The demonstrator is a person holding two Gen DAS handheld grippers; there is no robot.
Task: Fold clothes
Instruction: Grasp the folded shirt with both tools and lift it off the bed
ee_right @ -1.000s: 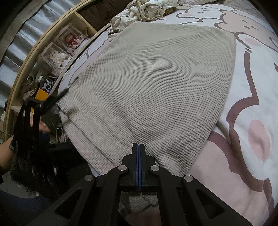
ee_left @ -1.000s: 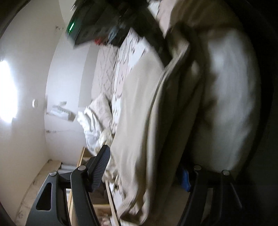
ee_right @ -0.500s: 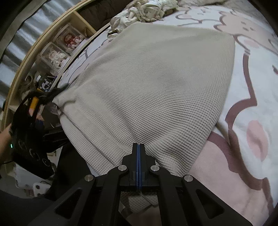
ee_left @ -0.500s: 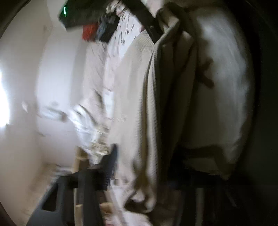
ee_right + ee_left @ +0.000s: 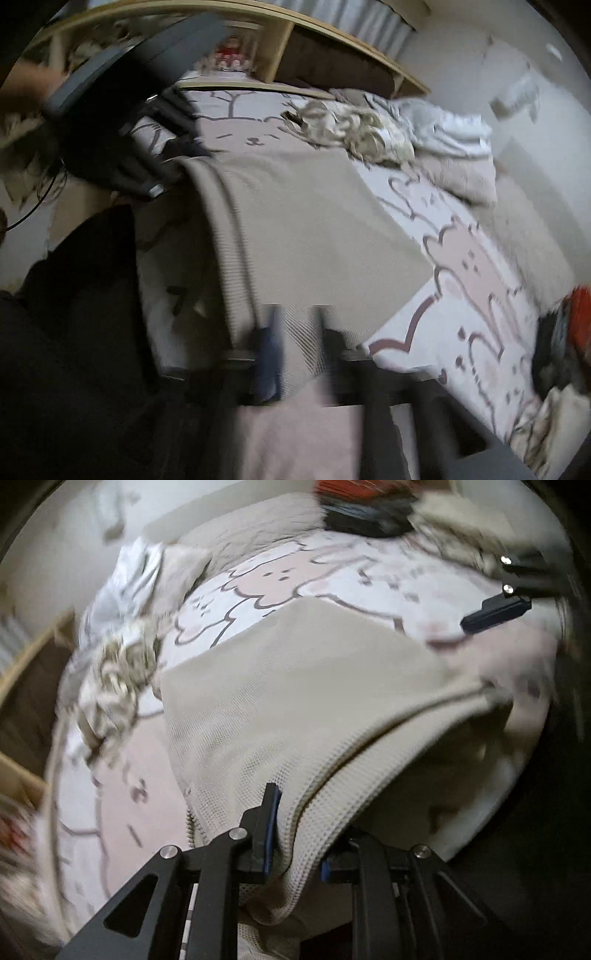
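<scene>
The beige waffle-knit garment [image 5: 295, 686] lies spread on the bed, and its near hem runs across in front of your two grippers, from one to the other. Its flat part stretches away from the jaws toward the far side of the bed, so its long axis goes forward from you.

Your left gripper [image 5: 295, 834] has its jaws apart, and a thick fold of the hem sits between them; the cloth touches the left finger, but I cannot tell if both pads press it. Your right gripper [image 5: 295, 343] is blurred; the jaws look parted with a strip of the garment between them, and I cannot tell if they pinch it.

The hem is lifted a little at both grippers and hangs over the bed edge toward you. Both hands are equally near the hem, each at one end of it. I judge that any fold would carry this hem forward, away from the jaws, over the flat part.

Farther ahead is the bedsheet [image 5: 369, 576] with cartoon print, and a heap of crumpled clothes [image 5: 118, 672] lies ahead and left of the left jaws.
</scene>
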